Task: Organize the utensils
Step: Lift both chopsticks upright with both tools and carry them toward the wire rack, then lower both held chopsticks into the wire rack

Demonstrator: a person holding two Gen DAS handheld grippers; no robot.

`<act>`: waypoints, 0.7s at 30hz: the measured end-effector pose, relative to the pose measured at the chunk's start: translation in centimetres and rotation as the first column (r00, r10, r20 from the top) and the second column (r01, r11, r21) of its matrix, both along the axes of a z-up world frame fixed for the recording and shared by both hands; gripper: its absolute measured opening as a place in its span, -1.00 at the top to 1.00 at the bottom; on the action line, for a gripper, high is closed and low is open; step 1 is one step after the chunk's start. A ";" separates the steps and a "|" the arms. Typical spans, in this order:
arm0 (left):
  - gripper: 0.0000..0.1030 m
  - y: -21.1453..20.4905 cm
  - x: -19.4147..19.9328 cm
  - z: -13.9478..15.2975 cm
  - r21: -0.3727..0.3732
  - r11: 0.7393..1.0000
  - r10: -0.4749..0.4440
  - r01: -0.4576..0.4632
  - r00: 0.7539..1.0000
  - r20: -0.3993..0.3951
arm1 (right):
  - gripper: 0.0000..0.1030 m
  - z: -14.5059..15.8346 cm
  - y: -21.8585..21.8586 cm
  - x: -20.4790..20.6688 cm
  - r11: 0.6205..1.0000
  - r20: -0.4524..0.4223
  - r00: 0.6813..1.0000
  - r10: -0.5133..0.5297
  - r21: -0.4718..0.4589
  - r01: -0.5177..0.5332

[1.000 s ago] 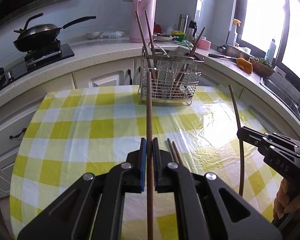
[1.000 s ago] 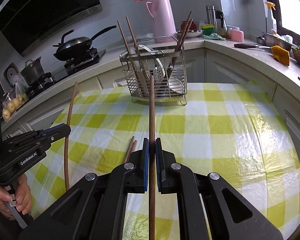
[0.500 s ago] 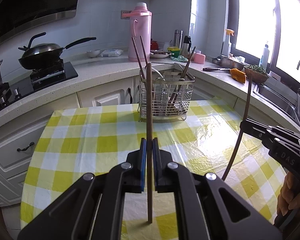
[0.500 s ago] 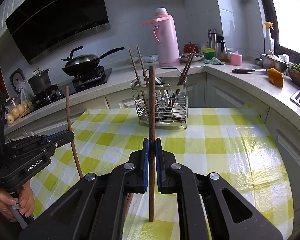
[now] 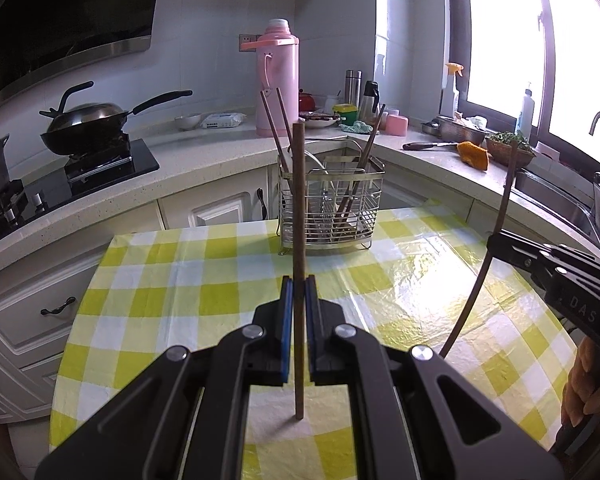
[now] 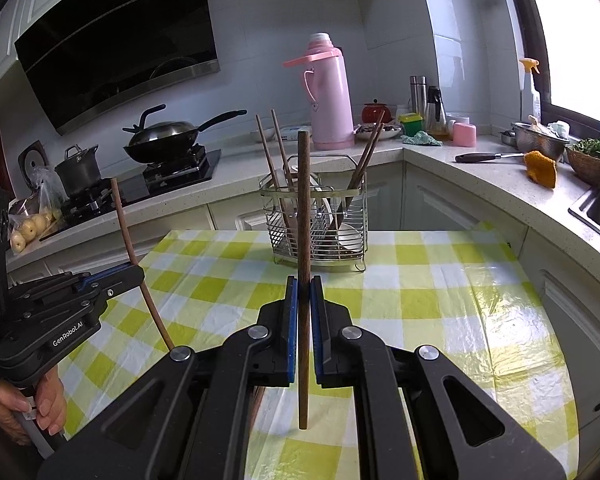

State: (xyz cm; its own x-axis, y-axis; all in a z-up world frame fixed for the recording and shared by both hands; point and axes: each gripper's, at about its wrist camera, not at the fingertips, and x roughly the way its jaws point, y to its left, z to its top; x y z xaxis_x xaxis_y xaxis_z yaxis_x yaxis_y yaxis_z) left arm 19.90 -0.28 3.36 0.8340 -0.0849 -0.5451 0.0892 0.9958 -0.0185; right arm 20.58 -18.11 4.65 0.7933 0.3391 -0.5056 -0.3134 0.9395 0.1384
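Left tool (image 5: 299, 292) clamped on one upright chopstick (image 5: 298, 208), right tool (image 6: 304, 292) clamped on another chopstick (image 6: 304, 216), above the checkered counter (image 5: 204, 292).

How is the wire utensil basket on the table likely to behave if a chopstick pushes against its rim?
The wire basket looks light and open, so it may slide on the glossy tablecloth. Standing on thin feet with tall chopsticks leaning inside, it could tip.

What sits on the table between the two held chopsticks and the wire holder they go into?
Nothing visible. The left gripper and right gripper each clamp one chopstick upright, and only bare checked tablecloth lies before the wire holder, which already holds chopsticks.
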 end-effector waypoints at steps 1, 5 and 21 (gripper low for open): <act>0.88 -0.1 0.0 0.1 0.003 1.000 -0.001 0.001 1.000 0.004 | 0.85 0.0 0.0 0.0 1.000 0.002 1.000 0.001 0.000 -0.001; 0.88 -0.3 0.3 0.2 0.004 1.000 -0.005 0.005 1.000 0.010 | 0.85 0.3 0.0 0.2 1.000 0.013 1.000 -0.002 0.003 0.002; 0.88 -1.0 1.3 1.8 0.023 1.000 -0.006 0.004 0.997 0.076 | 0.85 1.7 0.6 1.9 1.000 0.082 0.997 0.003 -0.013 -0.002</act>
State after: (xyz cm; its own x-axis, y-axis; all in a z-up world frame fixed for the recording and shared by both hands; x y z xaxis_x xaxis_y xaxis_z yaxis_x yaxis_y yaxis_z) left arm 21.21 -1.29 5.17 0.8726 -0.0773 -0.4822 0.0943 0.9955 0.0110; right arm 22.50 -17.51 6.40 0.8314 0.3352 -0.4432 -0.3258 0.9402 0.0999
